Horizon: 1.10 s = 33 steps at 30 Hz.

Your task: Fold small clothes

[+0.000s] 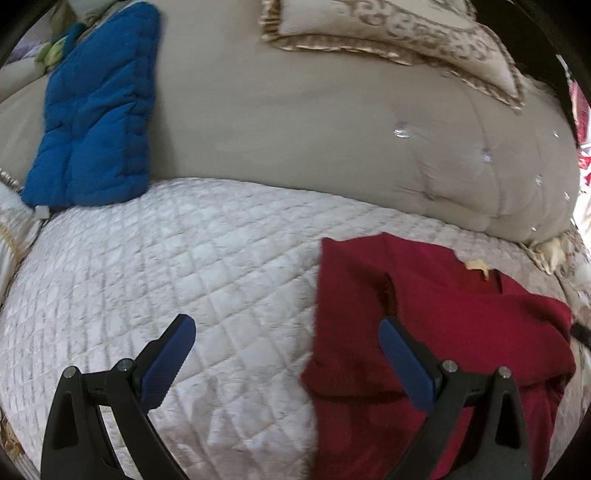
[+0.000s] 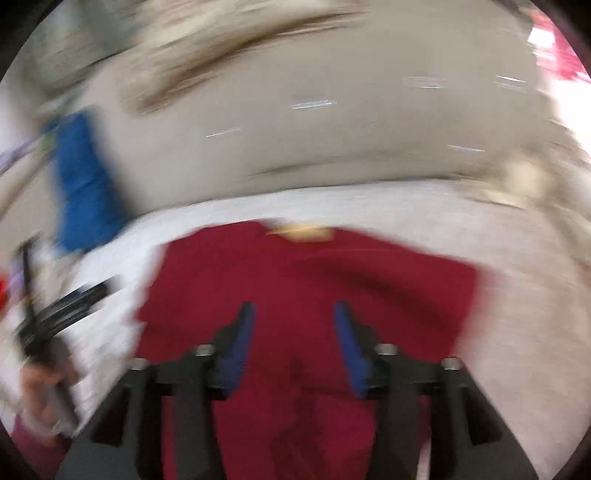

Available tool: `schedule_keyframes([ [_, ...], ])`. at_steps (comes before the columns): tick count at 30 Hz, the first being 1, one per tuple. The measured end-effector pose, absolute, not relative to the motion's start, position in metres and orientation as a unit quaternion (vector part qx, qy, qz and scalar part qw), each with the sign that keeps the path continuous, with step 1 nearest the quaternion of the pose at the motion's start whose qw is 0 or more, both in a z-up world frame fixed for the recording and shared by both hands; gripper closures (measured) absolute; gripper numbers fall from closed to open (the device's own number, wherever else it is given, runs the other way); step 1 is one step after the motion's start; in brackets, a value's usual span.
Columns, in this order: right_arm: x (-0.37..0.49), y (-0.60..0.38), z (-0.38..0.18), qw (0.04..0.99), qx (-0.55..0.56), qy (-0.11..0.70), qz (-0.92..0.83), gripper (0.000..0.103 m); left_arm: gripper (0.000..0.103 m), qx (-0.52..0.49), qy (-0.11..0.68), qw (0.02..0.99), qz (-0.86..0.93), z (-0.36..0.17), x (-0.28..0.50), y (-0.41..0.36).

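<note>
A small dark red garment [image 1: 436,332] lies partly folded on the white quilted bedcover [image 1: 184,266], its neck label facing away. My left gripper [image 1: 288,328] is open and empty above the garment's left edge, its right finger over the cloth. In the blurred right wrist view my right gripper [image 2: 293,314] is open and empty, hovering over the middle of the red garment [image 2: 303,273]. The left gripper and the hand holding it [image 2: 55,321] show at the left edge of that view.
A folded blue quilted garment [image 1: 96,110] lies at the back left, also in the right wrist view [image 2: 83,184]. A thick beige duvet [image 1: 314,122] lies behind the quilted cover, with a patterned pillow [image 1: 406,33] on it.
</note>
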State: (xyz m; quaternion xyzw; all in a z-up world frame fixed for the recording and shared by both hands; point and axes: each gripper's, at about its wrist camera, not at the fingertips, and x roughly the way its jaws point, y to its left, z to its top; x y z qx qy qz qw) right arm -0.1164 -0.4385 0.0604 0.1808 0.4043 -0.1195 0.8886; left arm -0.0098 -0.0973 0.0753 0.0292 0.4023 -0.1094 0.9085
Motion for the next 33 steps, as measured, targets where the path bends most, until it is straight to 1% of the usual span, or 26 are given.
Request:
schedule_keyframes([
  [2,-0.122,-0.479,0.052,0.868,0.205,0.415,-0.181,0.067,0.002,0.033,0.404,0.906,-0.125,0.072,-0.012,-0.108],
  [3,-0.122,-0.503,0.039,0.848,0.234,0.429,-0.205,0.067,0.002,0.033,0.404,0.905,-0.131,0.071,-0.013,-0.113],
  [4,-0.12,-0.516,0.03,0.838,0.257,0.436,-0.203,0.067,0.002,0.034,0.404,0.903,-0.142,0.069,-0.014,-0.12],
  [5,-0.117,-0.523,0.02,0.832,0.276,0.445,-0.185,0.073,0.002,0.037,0.405,0.902,-0.148,0.067,-0.015,-0.126],
  [6,-0.11,-0.523,0.013,0.83,0.279,0.453,-0.168,0.084,0.002,0.045,0.407,0.899,-0.154,0.064,-0.016,-0.132],
  [7,-0.103,-0.524,0.011,0.834,0.266,0.457,-0.159,0.103,0.002,0.062,0.411,0.896,-0.157,0.058,-0.016,-0.141],
  [9,-0.096,-0.522,0.023,0.856,0.219,0.433,-0.177,0.103,0.002,0.088,0.418,0.891,-0.152,0.048,-0.016,-0.151],
  [11,-0.09,-0.521,0.024,0.864,0.201,0.421,-0.189,0.103,0.002,0.109,0.43,0.884,-0.148,0.034,-0.014,-0.158],
  [13,-0.082,-0.522,0.011,0.855,0.18,0.444,-0.2,0.103,0.001,0.115,0.443,0.877,-0.149,0.024,-0.013,-0.161],
  [14,-0.086,-0.522,0.007,0.852,0.175,0.45,-0.203,0.097,0.001,0.113,0.444,0.876,-0.15,0.023,-0.012,-0.16],
  [16,-0.101,-0.526,0.014,0.856,0.193,0.431,-0.208,0.092,0.001,0.108,0.445,0.876,-0.153,0.024,-0.012,-0.157],
  [18,-0.13,-0.528,0.033,0.868,0.246,0.395,-0.174,0.092,0.001,0.107,0.446,0.875,-0.153,0.024,-0.012,-0.156],
  [20,-0.145,-0.518,0.041,0.876,0.25,0.385,-0.15,0.092,0.001,0.106,0.447,0.875,-0.151,0.022,-0.012,-0.157],
  [21,-0.147,-0.506,0.042,0.877,0.231,0.398,-0.139,0.092,0.001,0.107,0.446,0.876,-0.15,0.022,-0.012,-0.157],
  [23,-0.148,-0.48,0.033,0.871,0.179,0.439,-0.125,0.103,0.001,0.11,0.444,0.877,-0.148,0.022,-0.014,-0.158],
  [26,-0.159,-0.446,0.006,0.85,0.113,0.497,-0.13,0.103,0.001,0.112,0.443,0.878,-0.147,0.023,-0.016,-0.157],
  [28,-0.168,-0.443,0.009,0.859,0.106,0.484,-0.128,0.103,0.001,0.111,0.443,0.877,-0.146,0.024,-0.016,-0.157],
  [30,-0.168,-0.453,0.017,0.861,0.136,0.475,-0.123,0.103,0.001,0.112,0.441,0.878,-0.147,0.025,-0.017,-0.156],
  [31,-0.17,-0.459,0.023,0.867,0.152,0.457,-0.129,0.099,0.001,0.113,0.441,0.878,-0.146,0.025,-0.017,-0.157],
  [32,-0.167,-0.467,0.028,0.871,0.164,0.44,-0.145,0.088,0.001,0.113,0.442,0.878,-0.146,0.024,-0.017,-0.157],
  [33,-0.161,-0.476,0.03,0.872,0.176,0.428,-0.16,0.082,0.001,0.113,0.441,0.878,-0.146,0.025,-0.017,-0.157],
])
